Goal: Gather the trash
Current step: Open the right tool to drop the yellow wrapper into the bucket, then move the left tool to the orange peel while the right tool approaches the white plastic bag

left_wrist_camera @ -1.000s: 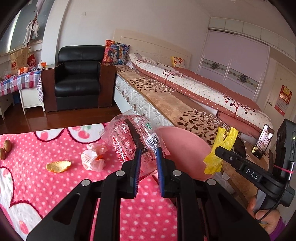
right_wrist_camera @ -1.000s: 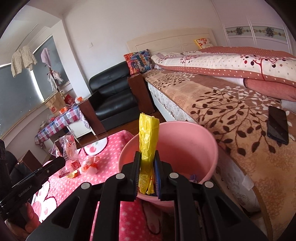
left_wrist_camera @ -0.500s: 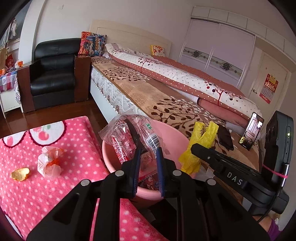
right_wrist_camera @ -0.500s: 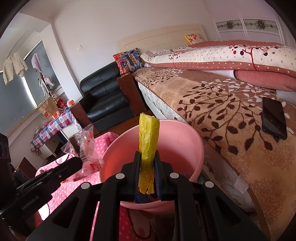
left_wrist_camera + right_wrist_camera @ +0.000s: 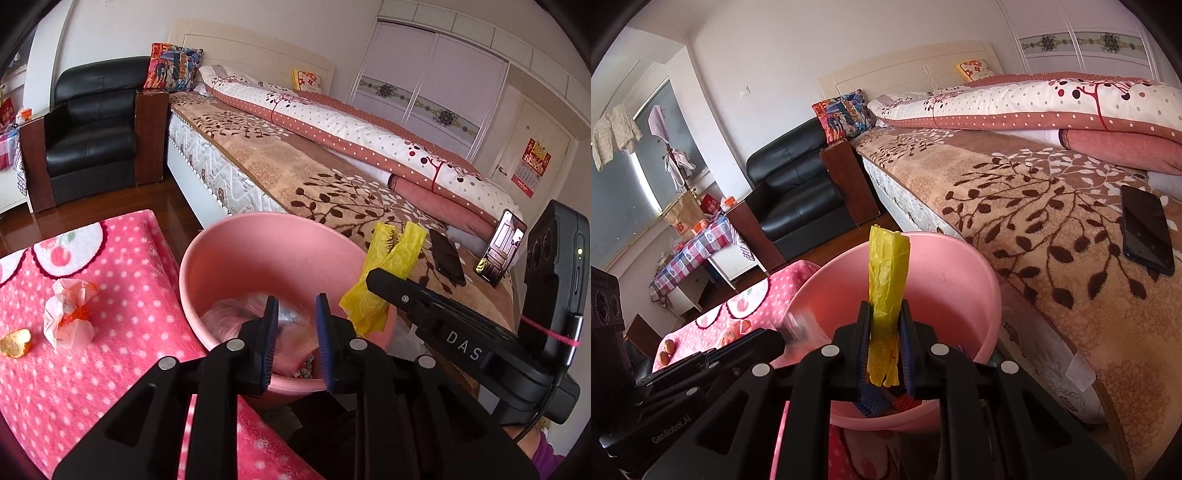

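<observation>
Judging from what lies where, you are partway through collecting the trash. Your left gripper (image 5: 293, 325) hangs over the pink bucket (image 5: 221, 236) with its jaws apart and nothing between them; directly below them, inside the bucket, a clear plastic wrapper (image 5: 236, 314) shows as a blur, so I cannot tell whether it has settled on the bottom. Your right gripper (image 5: 886, 332) has its jaws closed on a yellow plastic bag (image 5: 888, 266), which stands up out of them above the bucket's opening. In the left wrist view the same bag hangs just over the bucket's far rim. That piece is not yet in, and letting it go looks like your step in hand.

The bucket stands on the floor between the bed (image 5: 332, 177) and the worktop with the pink dotted cover (image 5: 110, 332). Besides the blurred wrapper, a few small scraps lie at its bottom near the closer wall; they are too small to name.

Left on the worktop are a crumpled white-and-orange wrapper (image 5: 68, 314) and, just beside it, an orange peel (image 5: 14, 341). The right wrist view also shows two walnuts (image 5: 665, 352) near the cover's edge, though I cannot say whether they count as trash. So at least two more pickups seem to remain after the yellow bag drops.
</observation>
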`<state>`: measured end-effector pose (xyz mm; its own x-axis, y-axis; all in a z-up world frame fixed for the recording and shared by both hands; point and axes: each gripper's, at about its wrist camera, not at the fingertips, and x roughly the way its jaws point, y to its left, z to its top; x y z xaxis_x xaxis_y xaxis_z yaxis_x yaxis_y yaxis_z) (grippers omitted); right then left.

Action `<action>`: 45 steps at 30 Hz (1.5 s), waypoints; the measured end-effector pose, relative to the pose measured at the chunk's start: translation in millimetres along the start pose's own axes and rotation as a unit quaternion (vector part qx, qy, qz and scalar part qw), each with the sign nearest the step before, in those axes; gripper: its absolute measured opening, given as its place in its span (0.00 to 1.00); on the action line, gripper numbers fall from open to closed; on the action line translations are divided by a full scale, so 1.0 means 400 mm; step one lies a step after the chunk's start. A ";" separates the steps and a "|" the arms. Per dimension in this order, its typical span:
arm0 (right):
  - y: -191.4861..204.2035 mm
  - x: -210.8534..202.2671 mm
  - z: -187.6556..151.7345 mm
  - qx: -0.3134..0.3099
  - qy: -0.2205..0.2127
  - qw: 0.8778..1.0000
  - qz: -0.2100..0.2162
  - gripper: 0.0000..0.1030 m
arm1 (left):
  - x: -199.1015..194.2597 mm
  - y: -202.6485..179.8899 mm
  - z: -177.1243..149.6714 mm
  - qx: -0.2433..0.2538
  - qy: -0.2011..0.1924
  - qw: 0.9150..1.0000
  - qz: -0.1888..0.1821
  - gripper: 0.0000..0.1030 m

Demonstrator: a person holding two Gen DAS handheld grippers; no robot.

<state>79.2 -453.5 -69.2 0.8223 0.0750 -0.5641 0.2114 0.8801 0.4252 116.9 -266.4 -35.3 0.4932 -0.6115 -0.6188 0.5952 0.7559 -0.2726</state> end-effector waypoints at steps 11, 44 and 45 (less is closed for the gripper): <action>0.005 -0.005 -0.001 0.003 -0.001 1.000 0.001 0.42 | -0.030 0.007 -0.001 -0.009 -0.010 1.000 0.003 0.30; 0.356 -0.101 -0.084 -0.080 0.011 0.993 0.083 0.49 | -0.382 0.261 -0.079 -0.087 -0.104 0.985 0.106 0.30; 0.368 -0.096 -0.089 -0.082 0.013 0.993 0.086 0.49 | -0.393 0.284 -0.085 -0.095 -0.105 0.983 0.115 0.30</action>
<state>60.2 -310.2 -10.1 0.8240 0.2413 -0.5126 -0.0216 0.9175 0.3971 85.3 -76.5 5.9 0.7326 -0.4391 -0.5201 0.3339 0.8977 -0.2876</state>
